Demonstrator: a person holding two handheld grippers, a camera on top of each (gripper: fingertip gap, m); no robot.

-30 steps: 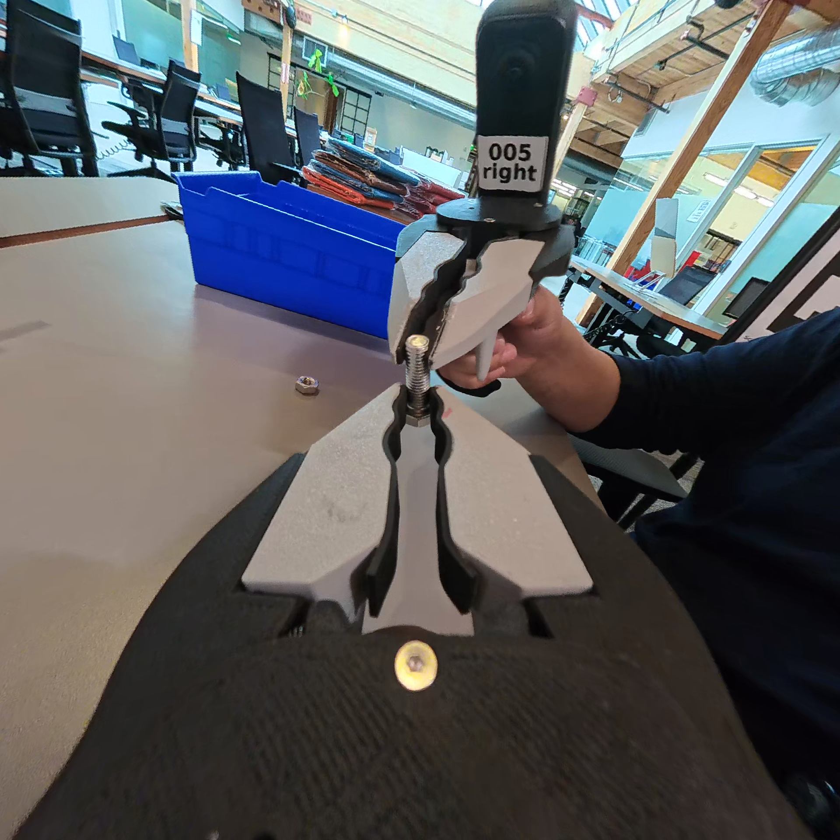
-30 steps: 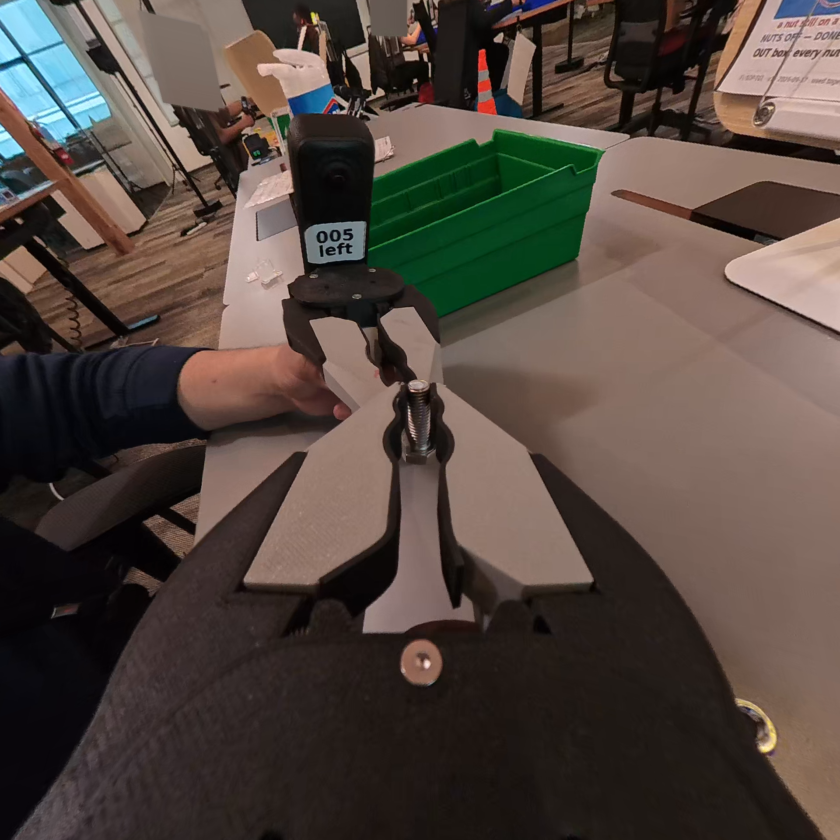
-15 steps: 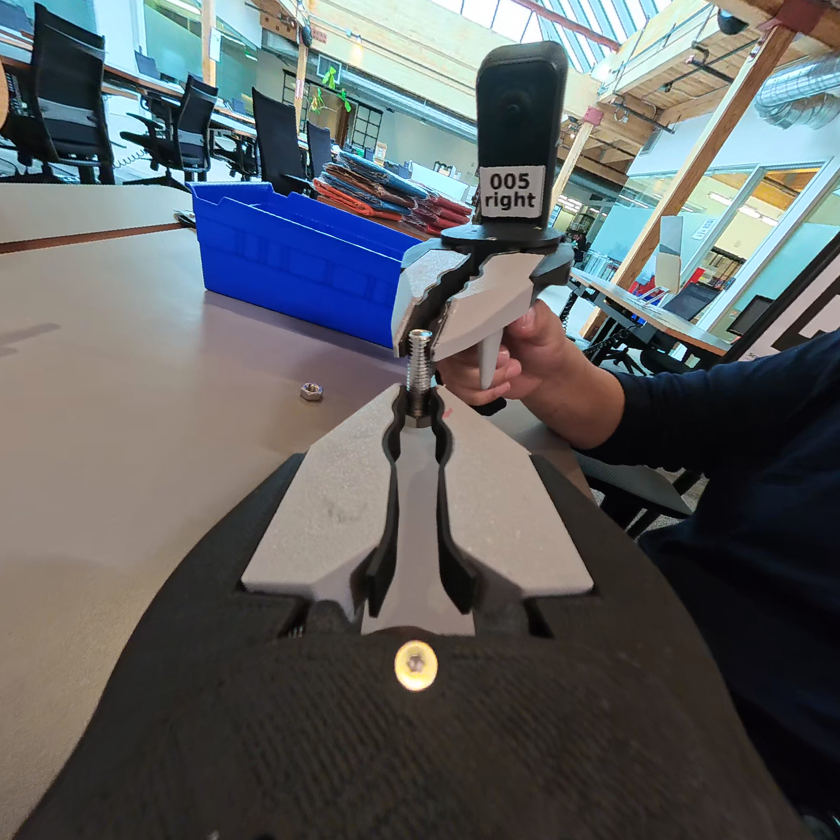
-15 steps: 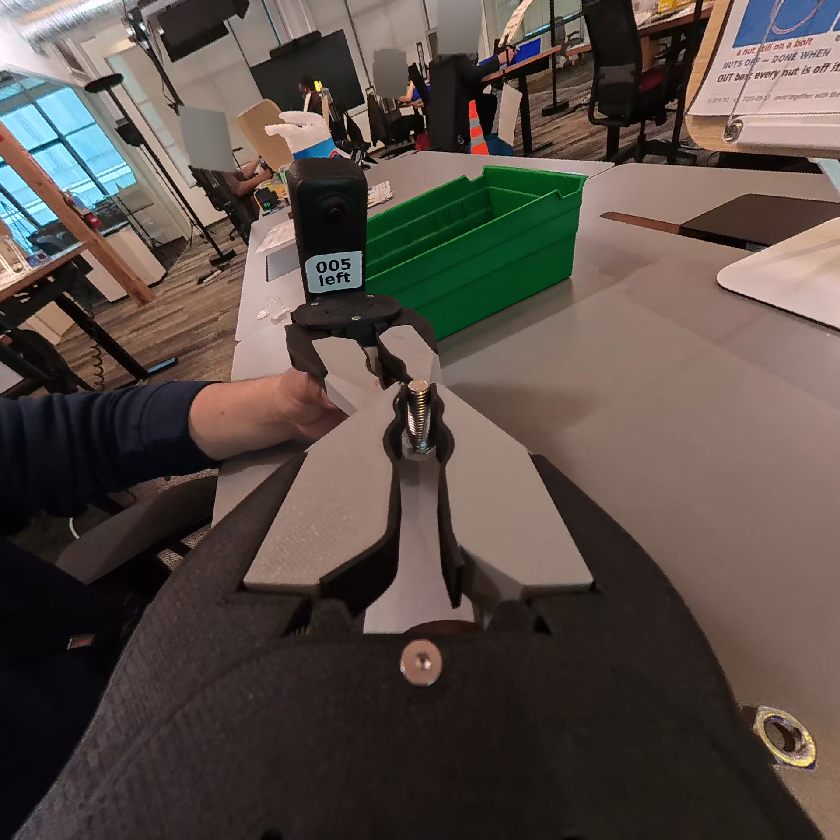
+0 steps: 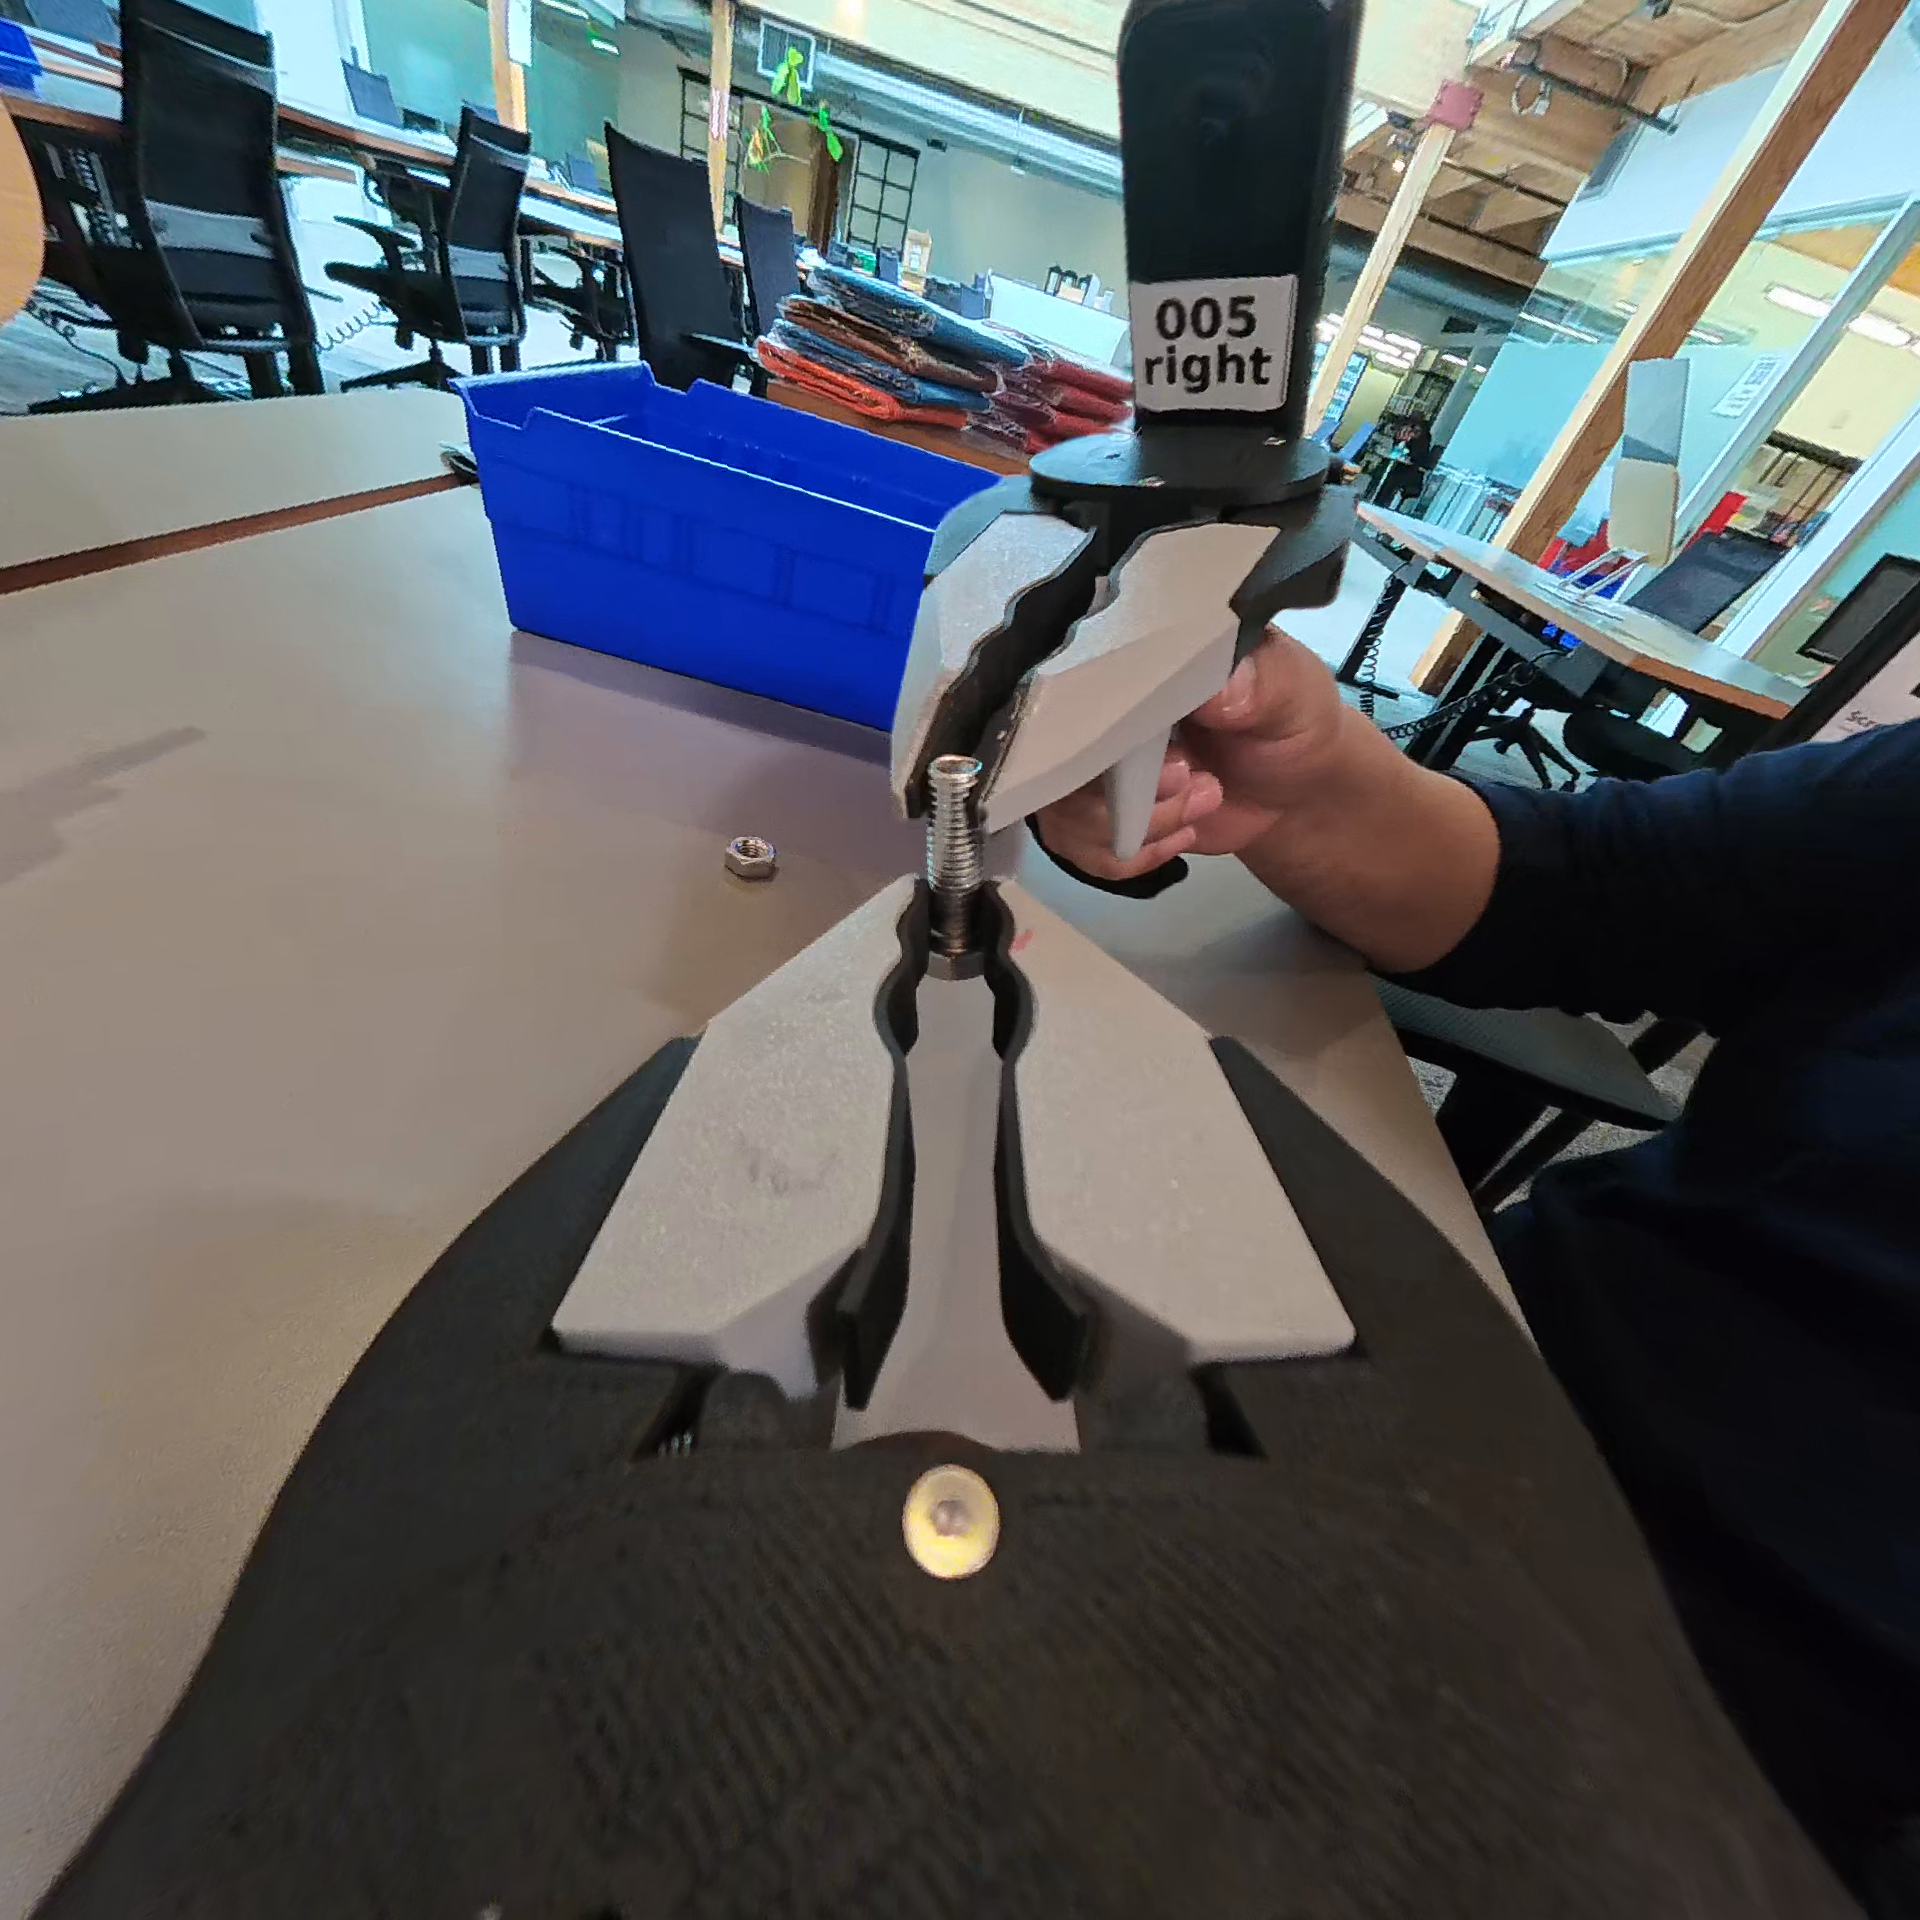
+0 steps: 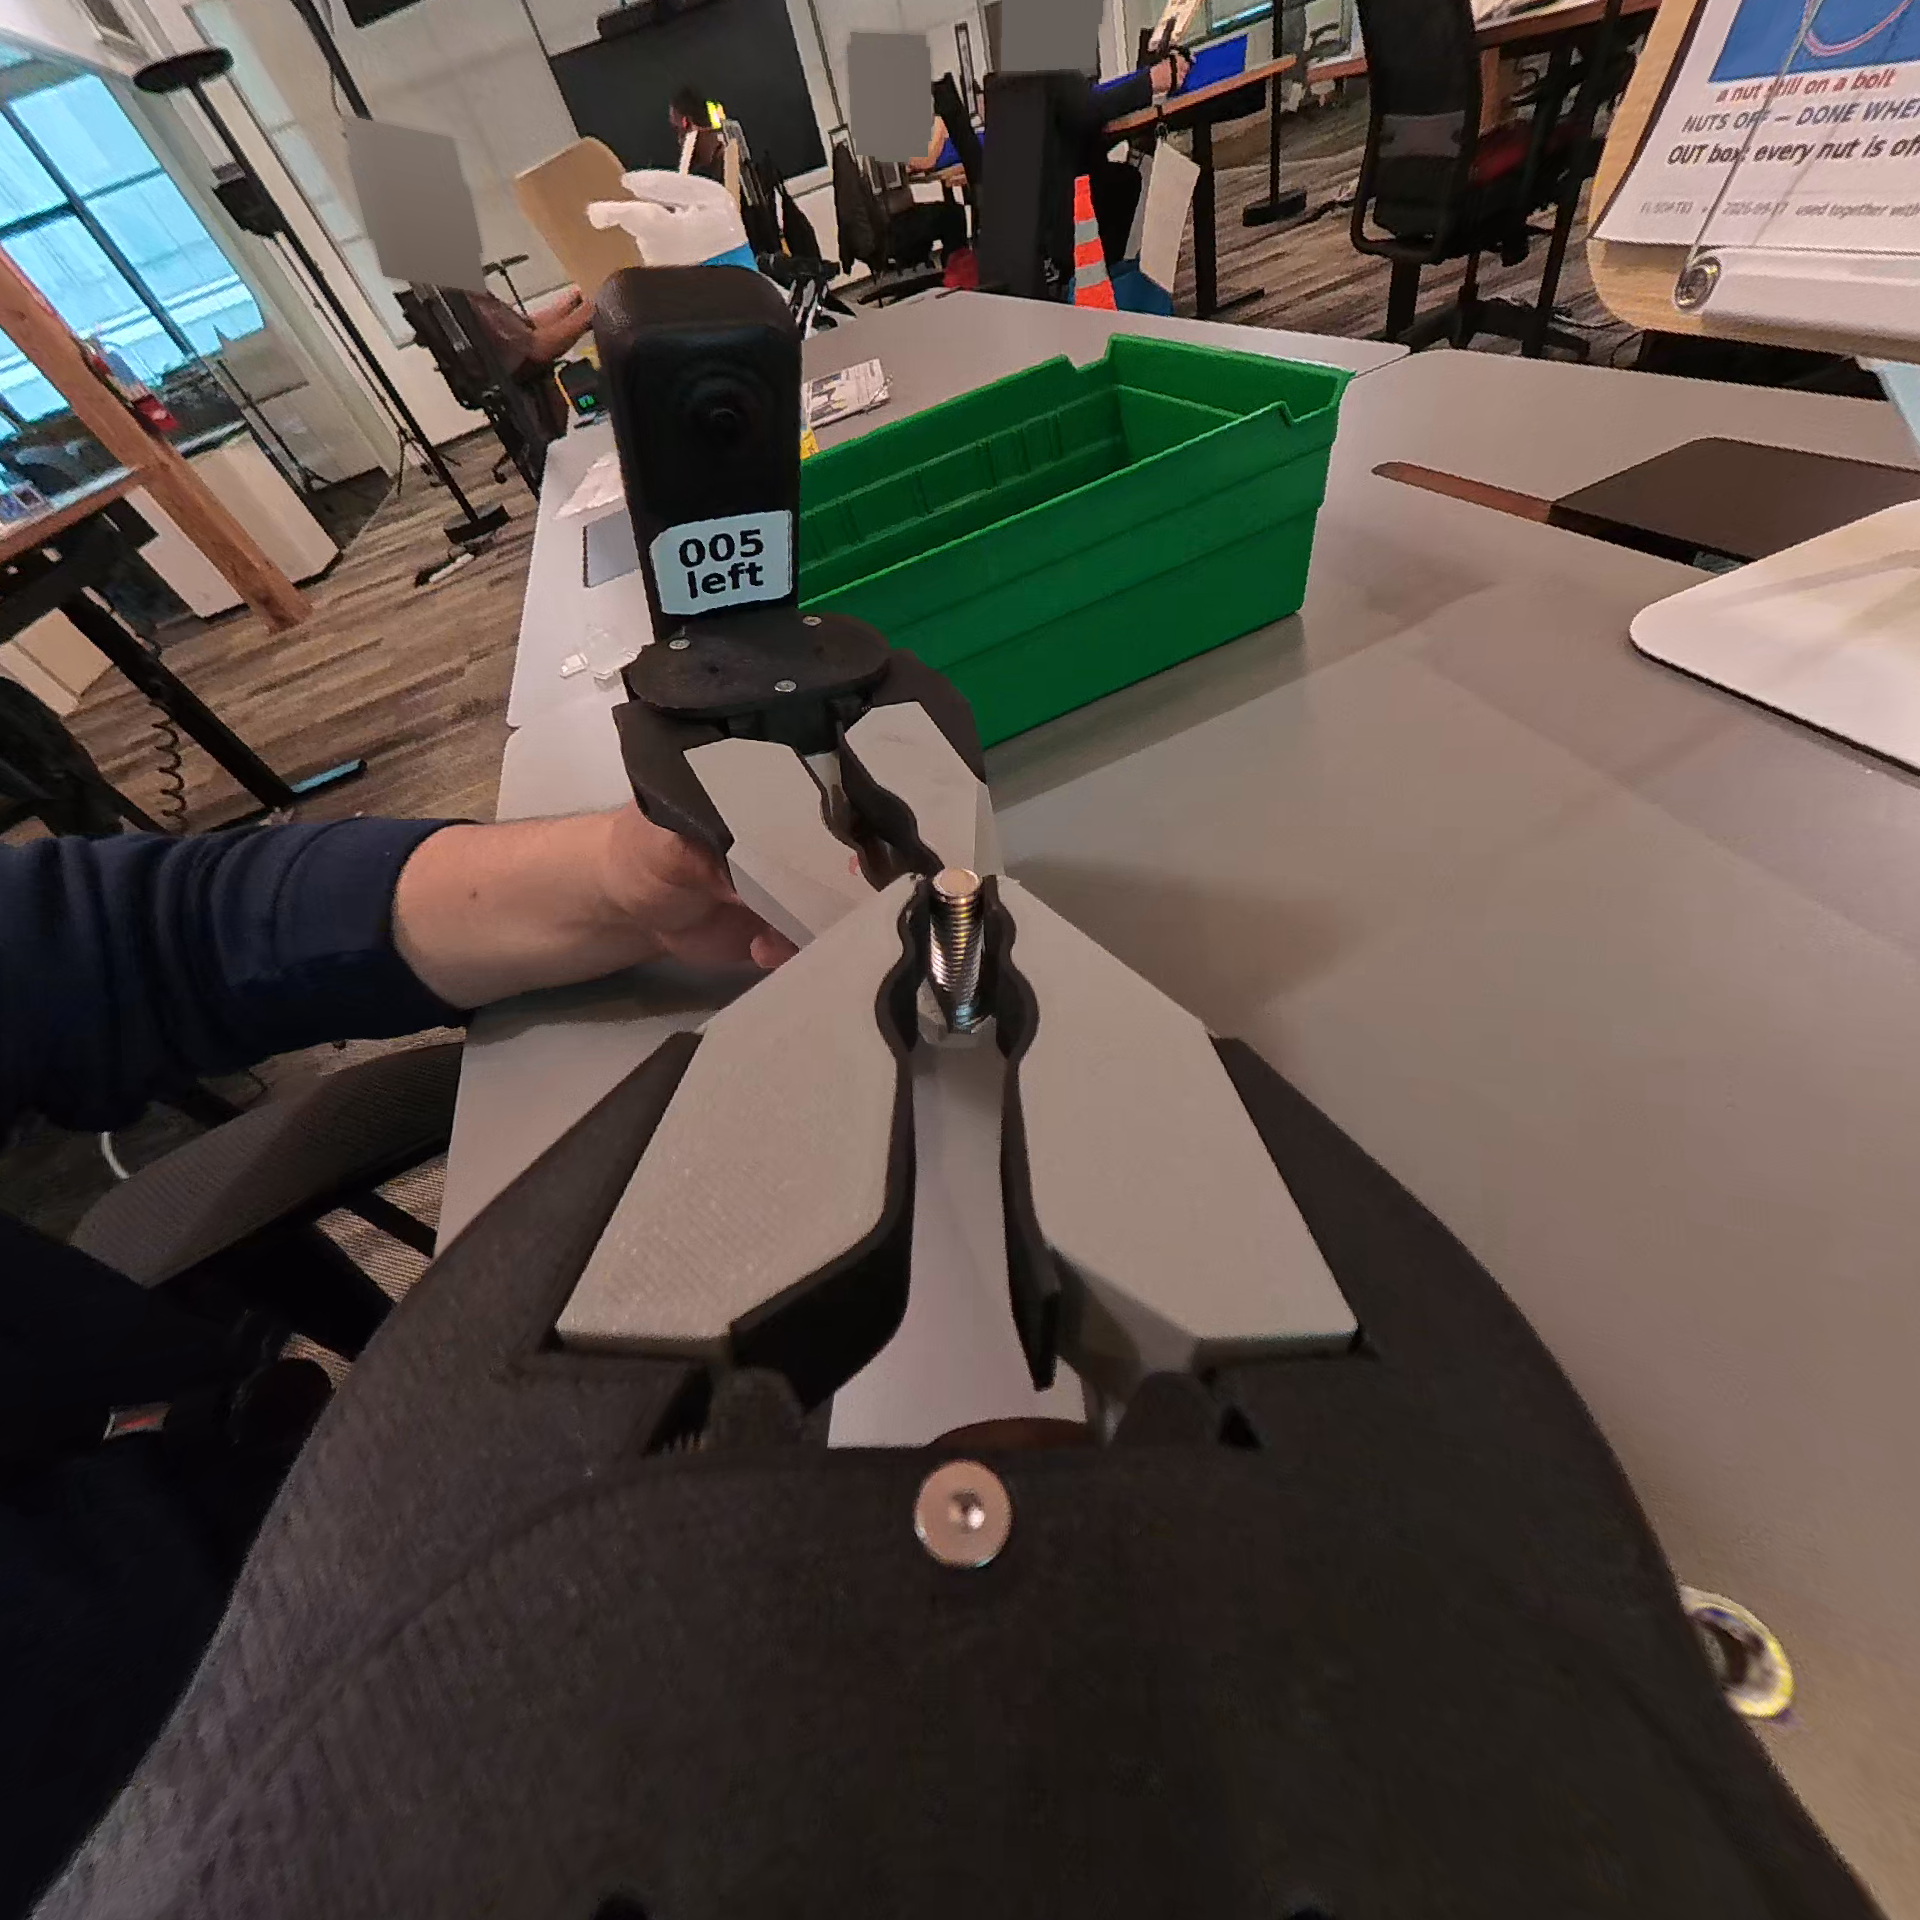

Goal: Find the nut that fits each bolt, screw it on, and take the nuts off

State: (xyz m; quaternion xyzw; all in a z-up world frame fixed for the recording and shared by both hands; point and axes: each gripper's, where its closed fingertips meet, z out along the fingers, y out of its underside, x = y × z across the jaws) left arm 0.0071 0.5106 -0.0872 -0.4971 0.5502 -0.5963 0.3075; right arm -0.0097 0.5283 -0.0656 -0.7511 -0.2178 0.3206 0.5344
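Standing upright, the bolt (image 5: 954,852) is pinched between both closed grippers.

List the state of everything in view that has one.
left gripper: shut on one end of the bolt.
right gripper: shut on the bolt's other end.
bolt: held above the table between both grippers, threads bare between them.
loose nut: lying on the table, on no bolt.
blue bin: open top, inside hidden.
green bin: open top, visible part empty.
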